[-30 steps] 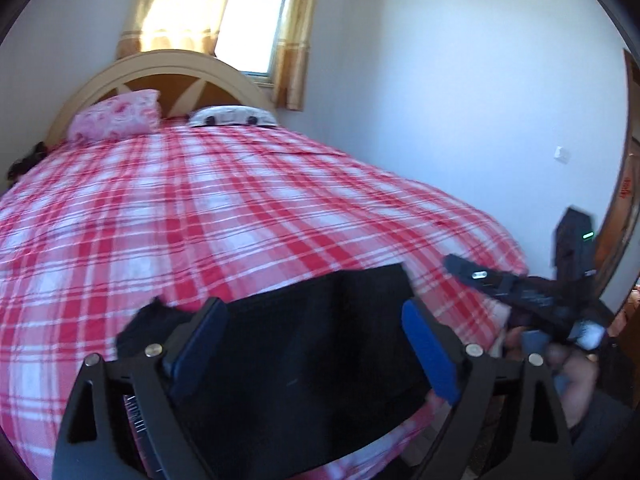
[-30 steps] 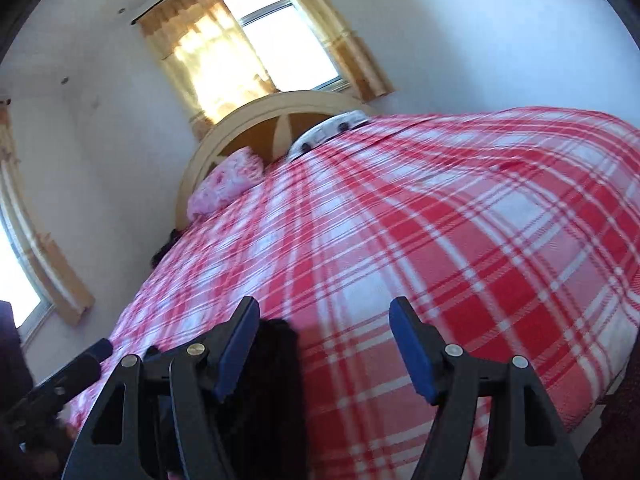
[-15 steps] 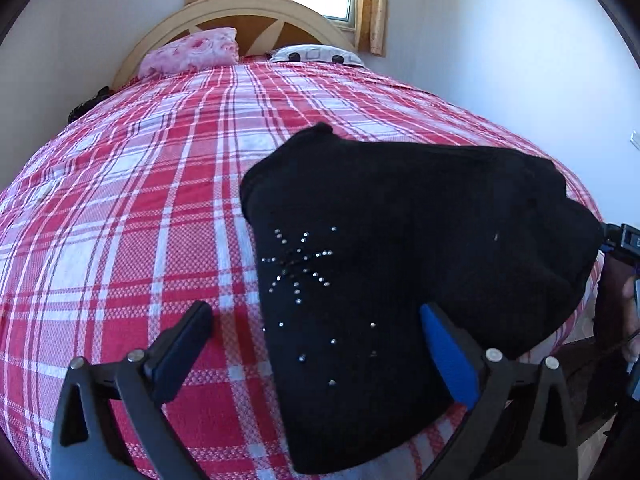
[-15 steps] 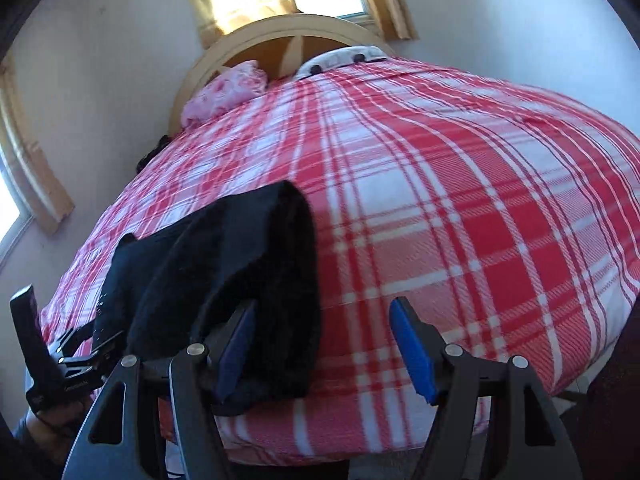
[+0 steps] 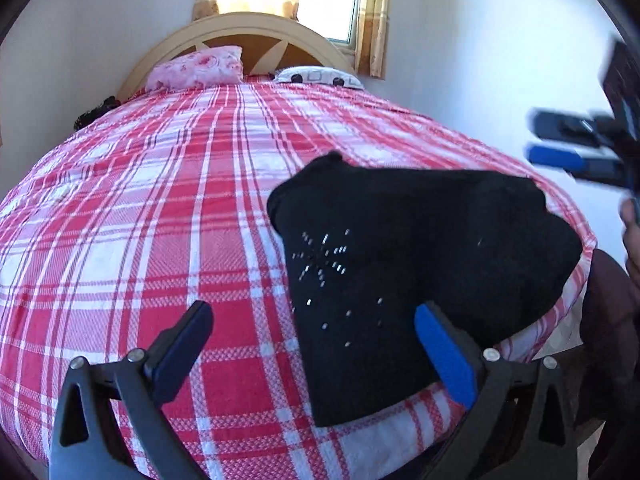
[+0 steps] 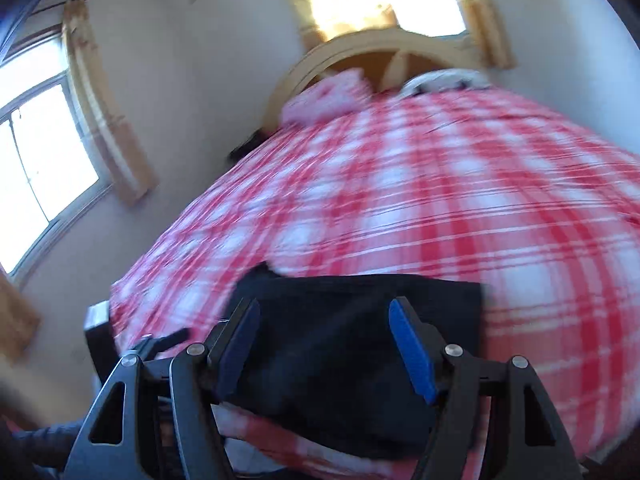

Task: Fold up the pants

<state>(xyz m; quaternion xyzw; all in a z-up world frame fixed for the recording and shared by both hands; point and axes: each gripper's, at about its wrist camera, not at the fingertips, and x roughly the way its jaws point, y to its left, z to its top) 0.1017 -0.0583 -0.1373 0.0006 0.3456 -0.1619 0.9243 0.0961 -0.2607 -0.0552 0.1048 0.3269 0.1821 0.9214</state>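
Observation:
The black pants point(image 5: 404, 256), with small silver studs, lie folded in a compact bundle on the red plaid bed point(image 5: 168, 216) near its front right corner. My left gripper point(image 5: 316, 354) is open and empty, hovering just in front of the bundle's near left part. My right gripper point(image 5: 576, 148) shows blurred at the far right of the left wrist view, raised off the bed. In the right wrist view, the right gripper point(image 6: 324, 344) is open and empty above the pants point(image 6: 360, 344). That view is motion-blurred.
A pink pillow point(image 5: 196, 68) and a white patterned pillow point(image 5: 316, 76) lie at the curved wooden headboard point(image 5: 248, 34). Windows with yellow curtains point(image 5: 372, 20) are behind the bed. The bed's front edge point(image 5: 400, 440) is close below the pants.
The pants went from held up to lying folded on the bed. Both grippers have pulled back from them; the right gripper has lifted and swung, blurring its view.

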